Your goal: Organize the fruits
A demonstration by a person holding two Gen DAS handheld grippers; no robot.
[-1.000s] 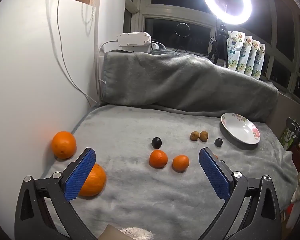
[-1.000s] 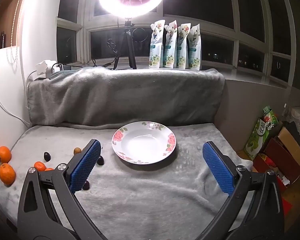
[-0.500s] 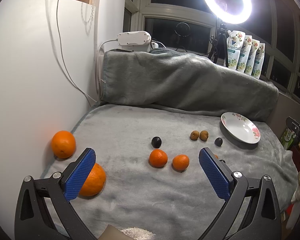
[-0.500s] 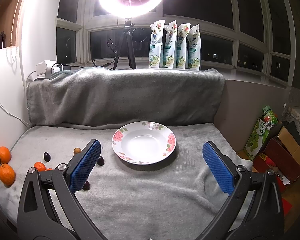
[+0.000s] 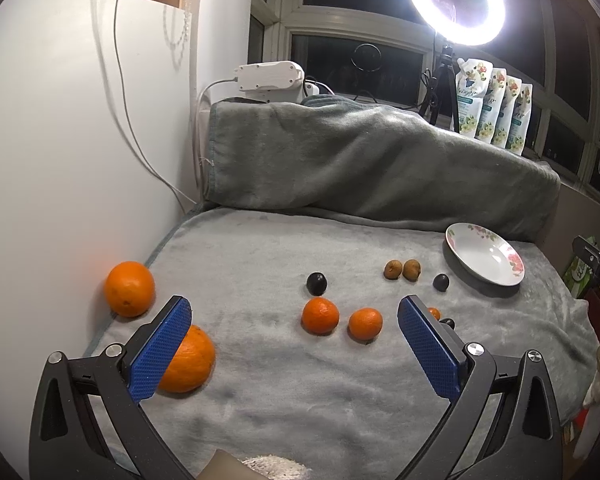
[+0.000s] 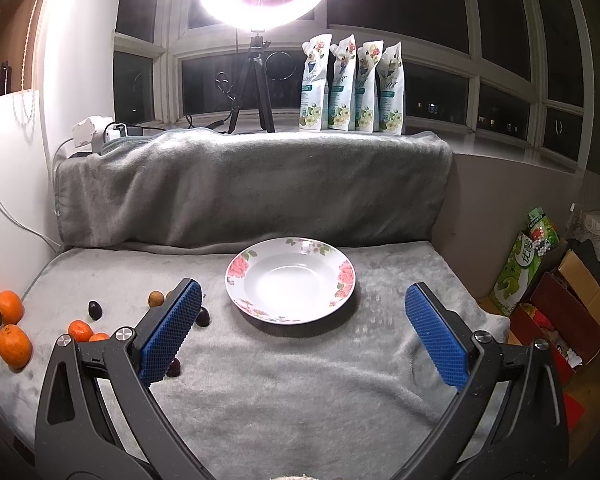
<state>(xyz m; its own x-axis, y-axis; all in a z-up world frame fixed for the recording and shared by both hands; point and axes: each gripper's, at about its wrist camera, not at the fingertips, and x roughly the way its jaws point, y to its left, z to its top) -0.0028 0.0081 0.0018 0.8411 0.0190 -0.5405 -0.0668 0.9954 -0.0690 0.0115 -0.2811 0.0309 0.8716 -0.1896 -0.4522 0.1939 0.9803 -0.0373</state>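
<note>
On the grey blanket (image 5: 284, 396) ahead of me the fruit lies scattered: two big oranges (image 5: 129, 288) by the white wall, two small mandarins (image 5: 320, 315) in the middle, dark plums (image 5: 316, 283) and two brown kiwis (image 5: 402, 269) nearer the flowered plate (image 6: 290, 286), which holds nothing yet. My left gripper (image 5: 296, 350) hangs with its blue pads spread wide and grips nothing; my right gripper (image 6: 304, 334) is likewise wide apart, facing the plate. I judge no fruit has been sorted yet. To start well, I'd take the nearest mandarin with the left, centre it between the pads, come down low over the soft cloth, and close gently so it neither rolls away nor bruises.
</note>
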